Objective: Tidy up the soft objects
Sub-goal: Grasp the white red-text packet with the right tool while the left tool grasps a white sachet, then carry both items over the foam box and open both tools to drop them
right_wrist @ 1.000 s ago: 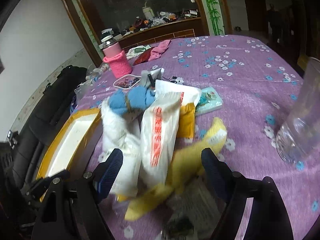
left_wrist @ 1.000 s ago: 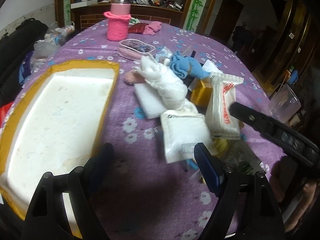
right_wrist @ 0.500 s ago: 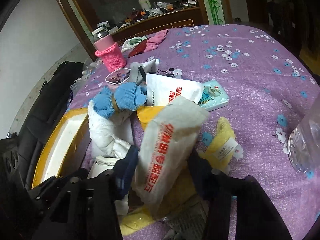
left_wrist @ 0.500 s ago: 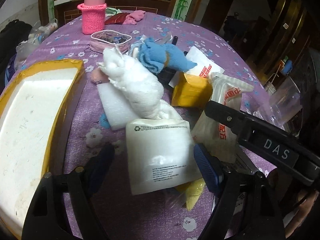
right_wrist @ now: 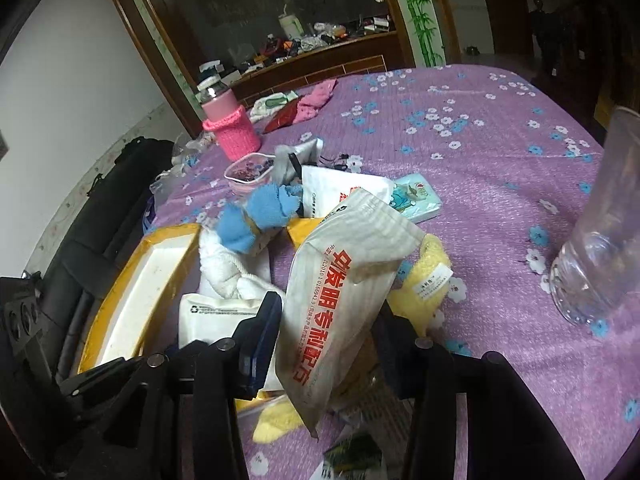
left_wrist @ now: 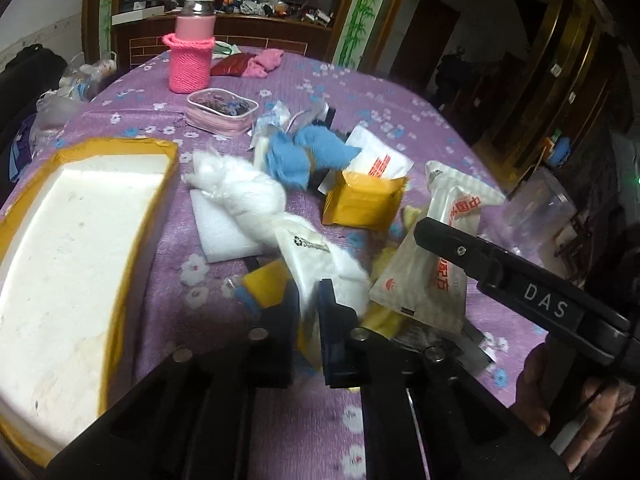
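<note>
- Two grippers work the heap of soft packs just right of the foam-lined box (left_wrist: 80, 240), whose yellow rim runs along the table's left edge; its white floor is bare and open.
- Left gripper (left_wrist: 308, 304): its jaws have just been closing and now pinch the near end of the white recycling-mark pouch (left_wrist: 316, 256), close beside the box's right wall.
- Beyond the pouch, farther from the box, lie a white foam sheet (left_wrist: 224, 224) and a rolled white towel (left_wrist: 244, 192), then a blue cloth bundle (left_wrist: 304, 156) and an orange packet (left_wrist: 364, 200), crowding the way forward.
- Right gripper (right_wrist: 324, 320): its jaws have closed in on the tall white bag with red print (right_wrist: 340, 300) and clamp it upright, well right of the box.
- Under and beside that bag a yellow cloth (right_wrist: 428, 276) spreads; a light-blue tissue pack (right_wrist: 416, 196) lies behind it.
- Far from the box, the purple flowered tablecloth (right_wrist: 480, 140) is open as far as a clear plastic jar (right_wrist: 600, 240) near the right edge.
- A pink knitted bottle (left_wrist: 190, 60) and a pink-rimmed pouch (left_wrist: 222, 114) stand beyond the box's far end.
</note>
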